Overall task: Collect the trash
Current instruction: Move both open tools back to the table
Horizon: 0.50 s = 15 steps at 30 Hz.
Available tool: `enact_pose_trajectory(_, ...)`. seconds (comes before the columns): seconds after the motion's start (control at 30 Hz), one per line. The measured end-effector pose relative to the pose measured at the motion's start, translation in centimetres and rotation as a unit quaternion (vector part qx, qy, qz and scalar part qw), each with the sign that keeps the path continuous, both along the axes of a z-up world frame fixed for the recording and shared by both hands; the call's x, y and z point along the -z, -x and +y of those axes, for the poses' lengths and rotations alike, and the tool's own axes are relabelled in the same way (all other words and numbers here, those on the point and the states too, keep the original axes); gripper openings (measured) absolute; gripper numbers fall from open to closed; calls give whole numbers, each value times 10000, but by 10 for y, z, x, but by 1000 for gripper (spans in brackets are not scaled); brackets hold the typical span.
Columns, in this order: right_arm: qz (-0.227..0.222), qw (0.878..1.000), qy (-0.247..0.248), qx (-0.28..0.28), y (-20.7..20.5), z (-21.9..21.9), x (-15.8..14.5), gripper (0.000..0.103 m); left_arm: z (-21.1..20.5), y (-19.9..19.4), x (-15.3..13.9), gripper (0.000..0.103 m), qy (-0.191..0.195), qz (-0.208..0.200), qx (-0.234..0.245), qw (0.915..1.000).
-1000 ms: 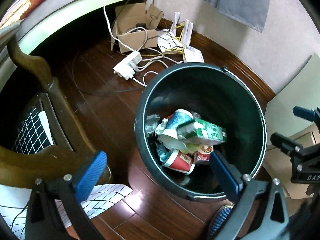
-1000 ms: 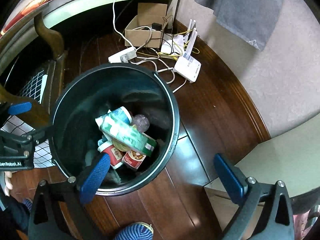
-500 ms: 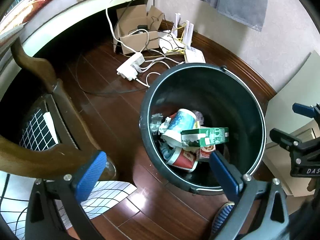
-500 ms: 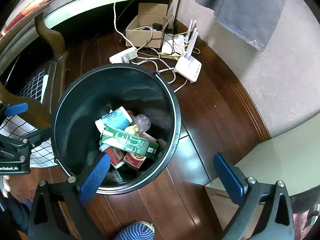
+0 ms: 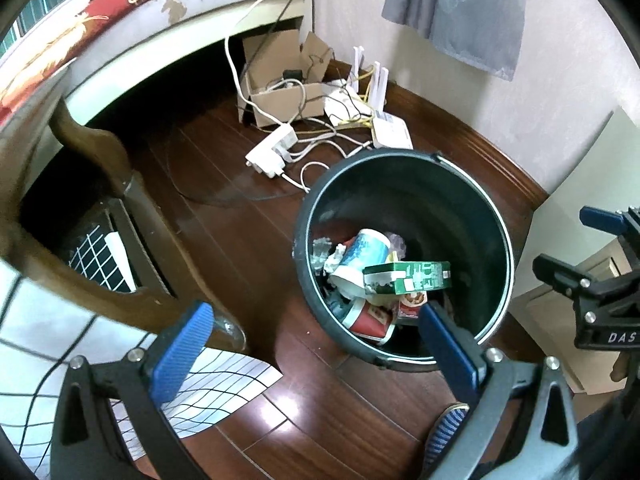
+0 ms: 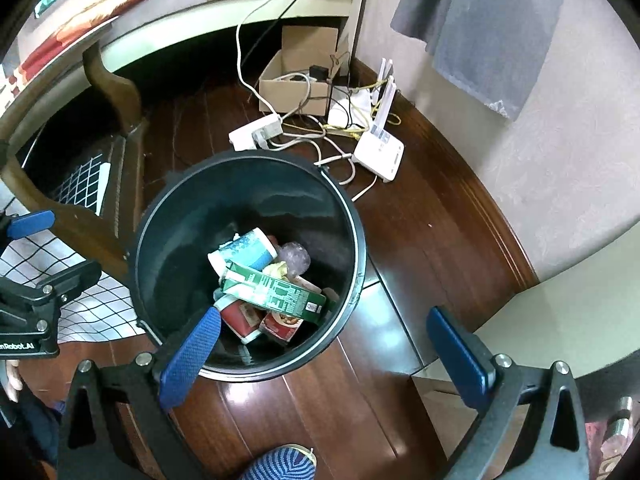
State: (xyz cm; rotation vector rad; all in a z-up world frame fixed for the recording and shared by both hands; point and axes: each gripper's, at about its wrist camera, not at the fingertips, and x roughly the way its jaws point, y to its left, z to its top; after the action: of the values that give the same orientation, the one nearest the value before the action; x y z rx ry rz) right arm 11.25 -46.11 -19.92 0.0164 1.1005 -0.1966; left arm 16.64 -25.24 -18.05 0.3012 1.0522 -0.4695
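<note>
**Green carton in the bin: clear both grippers and check the drop**

Green and white, the carton point(image 6: 276, 293) lies flat on top of the pile inside the dark bin point(image 6: 352, 216), resting across a blue paper cup point(image 6: 246, 254) and two red cups point(image 6: 240, 320). In the left wrist view the same carton point(image 5: 408, 278) sits well below the bin rim point(image 5: 506, 240).

1. My left gripper point(image 5: 316, 356) is spread wide with nothing between its blue pads. My right gripper point(image 6: 324, 354) is likewise spread wide and empty. Neither touches the bin.
2. I judge the drop step complete; the work in hand is withdrawal and the search for further trash.
3. I should lift both grippers straight up before turning, because one blue pad of each overlaps the bin rim in its own view; a sideways sweep could catch the rim and tip the bin.
4. I should keep clear of the power strip point(image 6: 256, 132), the router point(image 6: 378, 156) and their cables on the wooden floor point(image 6: 420, 248) beyond the bin.
5. No loose trash shows on the floor in either view.
</note>
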Motion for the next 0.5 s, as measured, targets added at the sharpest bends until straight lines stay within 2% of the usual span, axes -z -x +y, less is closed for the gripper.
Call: enact_pose_trajectory(0.5, -548, 9982, 64, -235, 24, 38, -55, 103, 51, 24, -55, 103, 263, -530, -353, 9976)
